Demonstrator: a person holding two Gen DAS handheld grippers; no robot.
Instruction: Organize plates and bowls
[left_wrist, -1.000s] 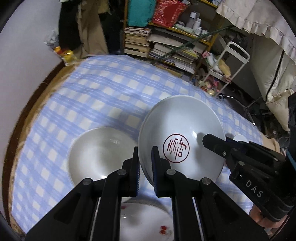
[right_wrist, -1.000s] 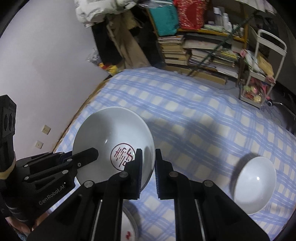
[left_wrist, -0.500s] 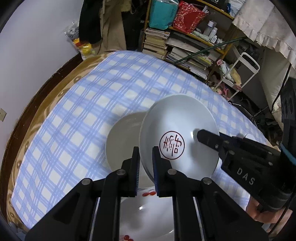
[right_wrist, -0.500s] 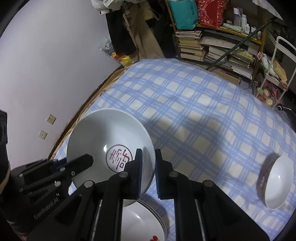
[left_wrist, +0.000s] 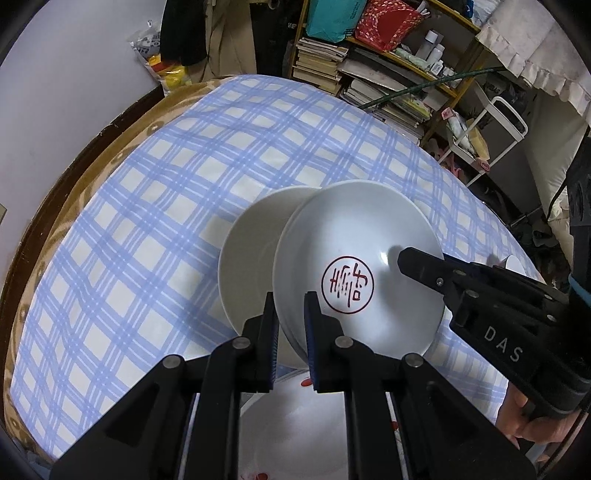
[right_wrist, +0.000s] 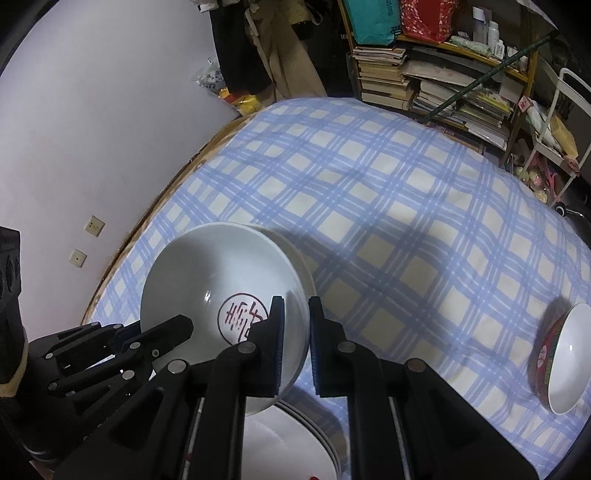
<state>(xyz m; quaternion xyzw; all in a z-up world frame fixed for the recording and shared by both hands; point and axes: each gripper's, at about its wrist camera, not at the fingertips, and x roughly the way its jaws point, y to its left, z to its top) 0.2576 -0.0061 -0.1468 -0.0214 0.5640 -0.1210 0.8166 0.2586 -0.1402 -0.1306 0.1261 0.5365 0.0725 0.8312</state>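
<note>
Dish and tongs count on the checked surface (left_wrist: 155, 206)

Two tongs: left tongs (left_wrist: 290, 328), right tongs (right_wrist: 295, 332). Three bowls: one bowl with red seal (left_wrist: 354, 269) over the surface, one plain white bowl (left_wrist: 251, 262) just behind it, one red-sided bowl (right_wrist: 565, 354) well apart at the surface's right edge. One plate stack (right_wrist: 295, 439) at the near edge, several rims, exact number unclear.

Both grippers are matte black plastic: the left gripper (left_wrist: 290, 325) and right gripper (right_wrist: 295, 332) show 2 blue-padded fingers (left_wrist: 272, 332), silver screws and white "DAS" lettering.
</note>
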